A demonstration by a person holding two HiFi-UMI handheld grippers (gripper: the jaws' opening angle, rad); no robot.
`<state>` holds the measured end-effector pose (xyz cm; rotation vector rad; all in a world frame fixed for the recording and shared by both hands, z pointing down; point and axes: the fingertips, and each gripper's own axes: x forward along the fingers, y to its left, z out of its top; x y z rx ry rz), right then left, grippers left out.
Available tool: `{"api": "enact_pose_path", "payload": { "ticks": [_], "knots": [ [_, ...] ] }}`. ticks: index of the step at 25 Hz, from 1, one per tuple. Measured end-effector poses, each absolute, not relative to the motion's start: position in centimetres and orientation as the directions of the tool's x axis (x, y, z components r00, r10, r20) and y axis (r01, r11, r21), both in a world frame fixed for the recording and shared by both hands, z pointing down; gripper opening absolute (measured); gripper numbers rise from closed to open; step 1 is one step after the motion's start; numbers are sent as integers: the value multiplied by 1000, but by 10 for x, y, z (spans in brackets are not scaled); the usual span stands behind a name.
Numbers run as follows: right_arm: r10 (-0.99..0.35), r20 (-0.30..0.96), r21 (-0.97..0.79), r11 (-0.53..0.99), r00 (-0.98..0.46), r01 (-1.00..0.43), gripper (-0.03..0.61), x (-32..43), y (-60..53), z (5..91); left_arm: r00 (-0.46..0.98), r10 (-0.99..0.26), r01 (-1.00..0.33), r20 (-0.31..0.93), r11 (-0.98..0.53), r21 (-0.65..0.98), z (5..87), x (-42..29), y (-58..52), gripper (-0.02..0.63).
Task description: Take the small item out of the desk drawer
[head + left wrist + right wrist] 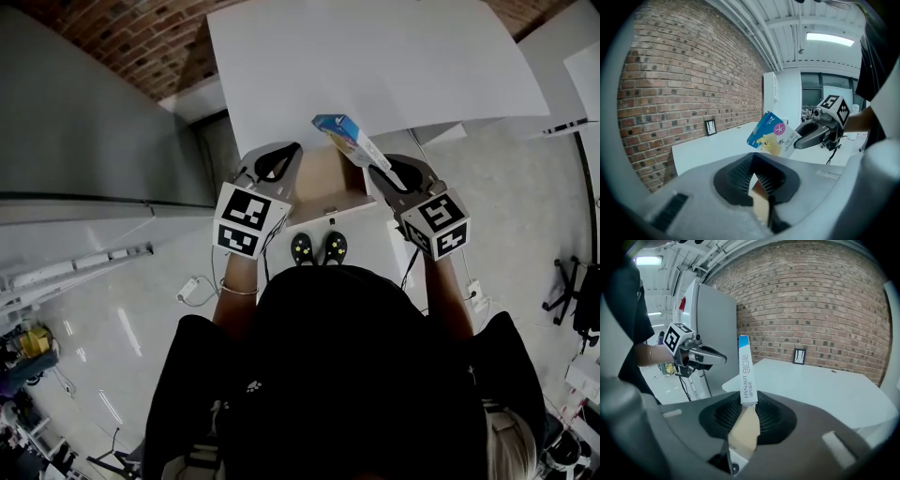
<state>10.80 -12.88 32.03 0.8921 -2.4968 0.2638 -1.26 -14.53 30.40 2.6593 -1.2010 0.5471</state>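
Head view, nearest first: person in dark clothing, a pair of dark shoes [319,248] with pale dots on the pale floor [141,309] below. Left claw [289,155] held out over the left side of the open drawer [323,178]; its own view shows the left claw [753,180] with jaws drawn together, nothing between the ribbed pads, only tan drawer surface seen beyond them. Right claw [377,174] out on the drawer's right side, jaws set apart and clamped on the lower end of the small box [347,141]; in the right gripper view the pads of the right claw [746,409] press both broad faces and the box [746,376] stands edge-on, a narrow white spine with grey lettering and a blue top. Box is flat and thin: the left gripper view shows its broad face [772,135], blue upper part, a pink circle, a yellow figure, white lower part with small print. It is in the air, tilted, clear of the drawer, above the drawer's far right corner at the front edge of the white tabletop [375,66]. Drawer interior tan, white front. A grey cabinet [84,122] stands to the left. A small dark-framed picture [799,356] stands at the tabletop's far edge against the brick wall [811,301].
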Motion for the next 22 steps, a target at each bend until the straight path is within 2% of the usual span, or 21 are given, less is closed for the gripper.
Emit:
{"api": "enact_pose_path", "payload": {
  "ticks": [22],
  "knots": [
    [-550,461,-31,774,-696,-632,101,104,-123,303,618,-682,-742,391,-670,3,299,-15,-143,-3]
  ]
}}
